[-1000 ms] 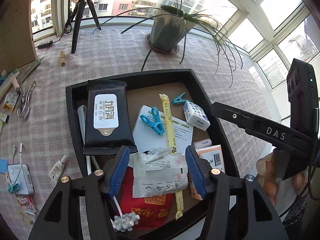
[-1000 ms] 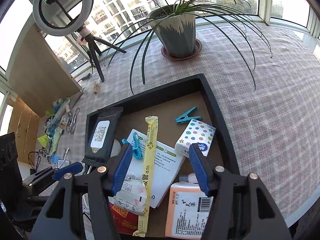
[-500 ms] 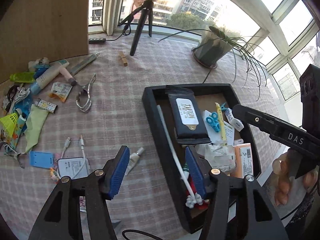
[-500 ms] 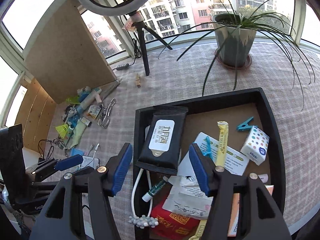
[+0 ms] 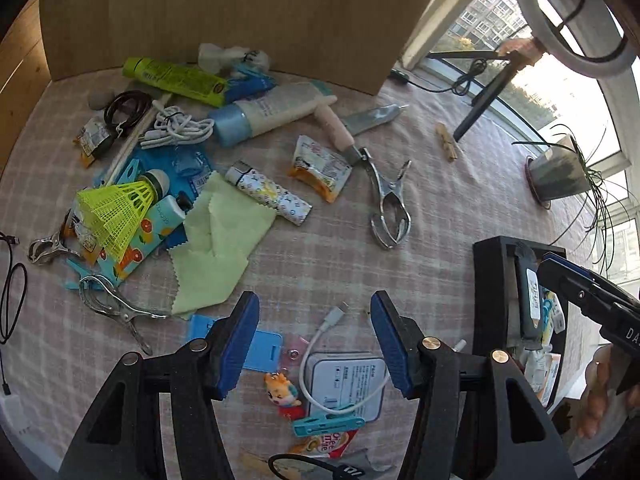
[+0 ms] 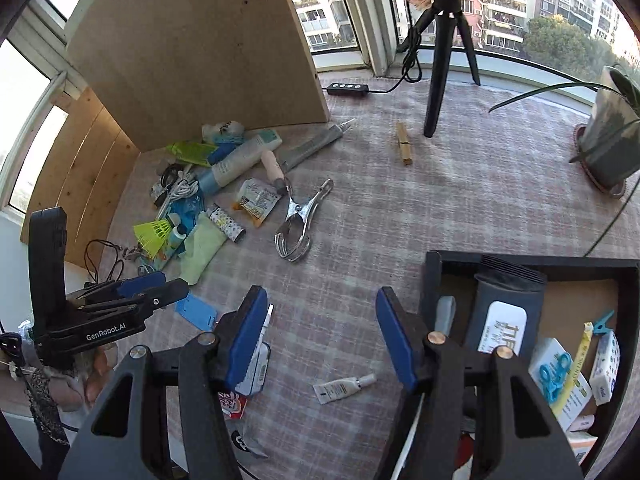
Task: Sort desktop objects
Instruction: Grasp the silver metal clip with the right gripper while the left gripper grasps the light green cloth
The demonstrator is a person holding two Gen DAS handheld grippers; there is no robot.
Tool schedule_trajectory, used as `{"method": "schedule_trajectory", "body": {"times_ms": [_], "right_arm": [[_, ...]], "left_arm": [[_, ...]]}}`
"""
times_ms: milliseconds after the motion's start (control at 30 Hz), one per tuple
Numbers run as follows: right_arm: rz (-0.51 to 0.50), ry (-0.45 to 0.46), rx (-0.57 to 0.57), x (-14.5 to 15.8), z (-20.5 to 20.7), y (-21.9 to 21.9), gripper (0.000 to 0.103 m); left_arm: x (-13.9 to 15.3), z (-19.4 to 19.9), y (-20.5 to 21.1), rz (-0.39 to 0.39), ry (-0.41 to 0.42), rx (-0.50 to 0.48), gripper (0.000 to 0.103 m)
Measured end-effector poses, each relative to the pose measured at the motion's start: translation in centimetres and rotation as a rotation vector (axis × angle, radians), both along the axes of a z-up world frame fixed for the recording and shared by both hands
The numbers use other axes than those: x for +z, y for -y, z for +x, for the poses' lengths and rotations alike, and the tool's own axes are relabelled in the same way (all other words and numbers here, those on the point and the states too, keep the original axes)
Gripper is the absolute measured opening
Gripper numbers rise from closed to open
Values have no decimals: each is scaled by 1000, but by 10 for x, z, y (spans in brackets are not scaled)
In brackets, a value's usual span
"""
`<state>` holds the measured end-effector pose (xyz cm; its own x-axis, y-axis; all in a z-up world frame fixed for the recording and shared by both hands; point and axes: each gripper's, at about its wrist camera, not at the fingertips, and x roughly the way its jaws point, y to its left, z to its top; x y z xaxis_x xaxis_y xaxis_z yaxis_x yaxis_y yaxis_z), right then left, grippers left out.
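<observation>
Both grippers had swung off the black tray (image 6: pixel 430 280) to the loose clutter; left gripper (image 5: pixel 314 340) and right gripper (image 6: pixel 322 336) hung half-open, empty (right's jaws just narrowed slightly). I judged best approach: centre left over the power bank (image 5: pixel 346 380), tray sitting just to the right, & avoid snagging its white cable (image 5: pixel 320 340).

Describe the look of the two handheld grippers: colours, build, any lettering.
Both are black plastic with blue ribbed pads and brass-coloured pivot pins. From the right wrist view, the left gripper has white "GenRobot.AI" lettering on its side. The right gripper shows white letters "DA" at the frame's edge.
</observation>
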<state>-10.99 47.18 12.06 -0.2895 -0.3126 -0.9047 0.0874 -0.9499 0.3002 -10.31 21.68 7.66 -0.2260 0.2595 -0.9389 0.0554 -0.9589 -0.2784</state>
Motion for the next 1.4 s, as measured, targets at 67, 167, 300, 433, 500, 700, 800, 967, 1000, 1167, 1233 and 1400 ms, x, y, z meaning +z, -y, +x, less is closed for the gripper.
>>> {"method": "schedule_trajectory", "body": {"times_ms": [67, 167, 300, 433, 500, 700, 800, 967, 1000, 1167, 1233, 1400], "right_arm": [[8, 36, 16, -16, -18, 15, 50], [27, 74, 35, -38, -38, 34, 48], [38, 122, 50, -64, -56, 52, 44], [53, 151, 60, -81, -66, 62, 41], [55, 165, 57, -88, -71, 64, 37], [69, 176, 62, -97, -81, 73, 36], [77, 171, 64, -96, -84, 74, 36], [47, 173, 56, -93, -83, 66, 36], [41, 173, 47, -92, -83, 64, 35], [12, 163, 29, -86, -83, 56, 36], [34, 158, 18, -88, -83, 53, 36], [50, 163, -3, -94, -84, 48, 30]], "left_arm": [[-13, -9, 11, 3, 32, 26, 55], [-30, -18, 20, -7, 62, 54, 55], [-48, -27, 25, -36, 92, 67, 56], [-62, -31, 26, -80, 104, 75, 56], [-68, -33, 26, -91, 111, 78, 56], [-76, -36, 23, -134, 92, 69, 55], [-76, -36, 21, -154, 77, 66, 52], [-74, -35, 24, -190, 55, 58, 32], [-74, -34, 25, -194, 53, 58, 31], [-73, -30, 29, -196, 45, 66, 15], [-73, -28, 30, -188, 45, 71, 13], [-73, -24, 30, -167, 44, 76, 7]]}}
